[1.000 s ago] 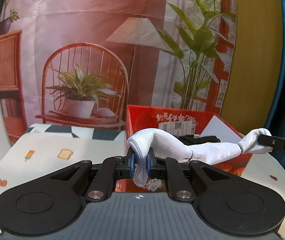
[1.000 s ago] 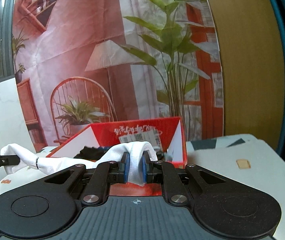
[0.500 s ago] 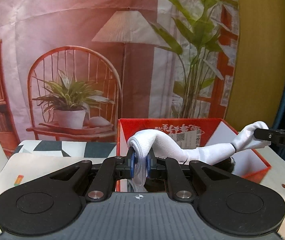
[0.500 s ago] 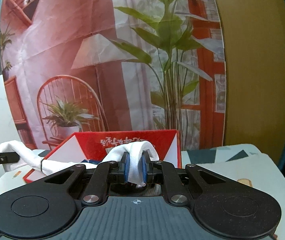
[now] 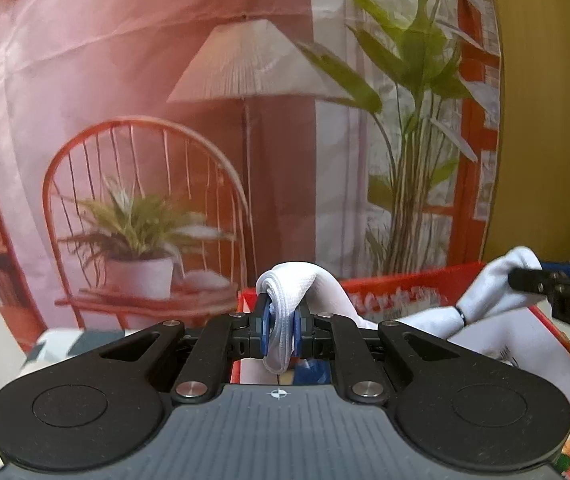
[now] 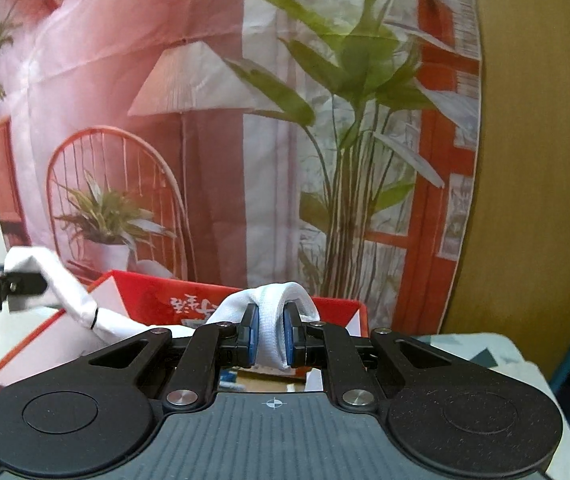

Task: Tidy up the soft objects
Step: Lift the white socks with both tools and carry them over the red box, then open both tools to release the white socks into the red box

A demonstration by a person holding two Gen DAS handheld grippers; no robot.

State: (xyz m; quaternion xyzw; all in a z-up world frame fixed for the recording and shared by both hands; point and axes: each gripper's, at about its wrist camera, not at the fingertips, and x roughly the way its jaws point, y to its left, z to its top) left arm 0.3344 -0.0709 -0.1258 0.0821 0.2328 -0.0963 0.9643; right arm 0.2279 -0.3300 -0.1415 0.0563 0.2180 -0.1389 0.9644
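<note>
Fingers (image 5: 261,330) of the left gripper (image 5: 283,332) pinch one end of a white sock (image 5: 291,284), and the right gripper (image 6: 271,334) clamps the other end between its blue pads (image 6: 251,334). Stretched between the two grippers, the sock hangs in the air above an open red box (image 6: 145,292) that sits on a patterned tablecloth (image 6: 481,354), in front of a printed backdrop (image 5: 125,80)

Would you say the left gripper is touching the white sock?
Touching: the left wrist view shows the left gripper pads clamped on the white sock.
</note>
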